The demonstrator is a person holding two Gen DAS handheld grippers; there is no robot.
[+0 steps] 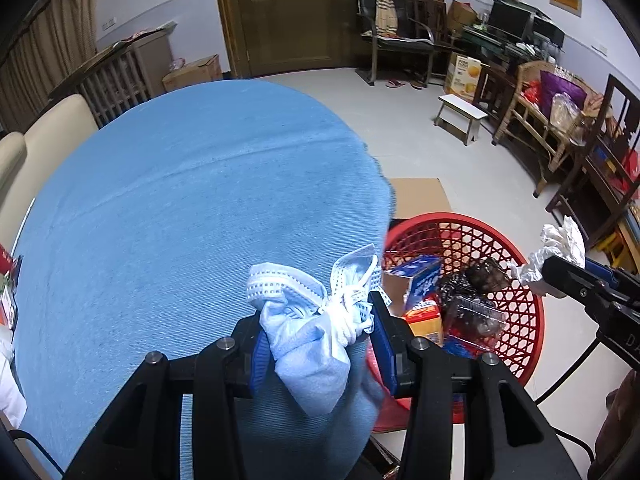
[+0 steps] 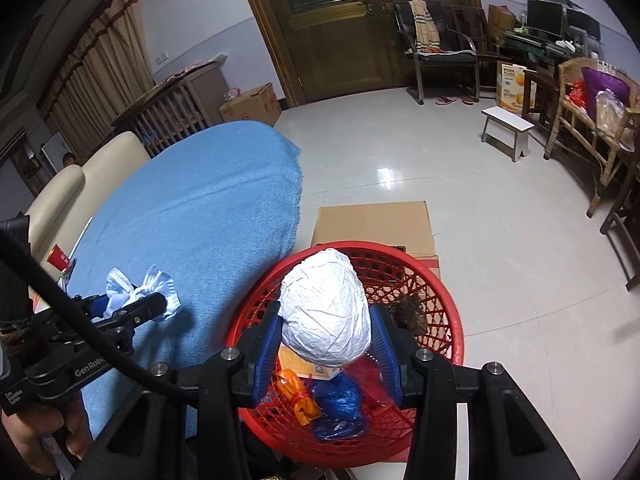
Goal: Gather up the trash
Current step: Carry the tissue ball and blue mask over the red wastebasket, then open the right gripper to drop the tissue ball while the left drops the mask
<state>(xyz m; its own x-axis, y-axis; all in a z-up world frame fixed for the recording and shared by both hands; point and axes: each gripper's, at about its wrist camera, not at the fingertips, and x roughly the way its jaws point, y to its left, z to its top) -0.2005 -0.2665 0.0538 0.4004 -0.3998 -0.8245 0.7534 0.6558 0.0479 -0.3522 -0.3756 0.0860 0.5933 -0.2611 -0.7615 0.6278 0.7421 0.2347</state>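
Observation:
My left gripper [image 1: 320, 340] is shut on a crumpled blue face mask [image 1: 316, 320] over the blue-clothed table [image 1: 180, 200], near its right edge. It also shows in the right wrist view [image 2: 140, 300]. My right gripper [image 2: 326, 332] is shut on a white crumpled paper ball [image 2: 326, 308] and holds it above the red mesh basket [image 2: 448, 320]. The basket [image 1: 520, 320] stands on the floor beside the table and holds wrappers, a blue bag and a small carton. In the left wrist view the right gripper [image 1: 548, 276] holds the paper [image 1: 560, 244] over the basket.
A flat cardboard sheet [image 2: 376, 224] lies on the floor behind the basket. A red cup [image 2: 58, 258] stands at the table's left. A white stool [image 2: 506, 128], chairs and a wooden door [image 2: 340, 28] are further back. A beige sofa [image 2: 80, 184] is beyond the table.

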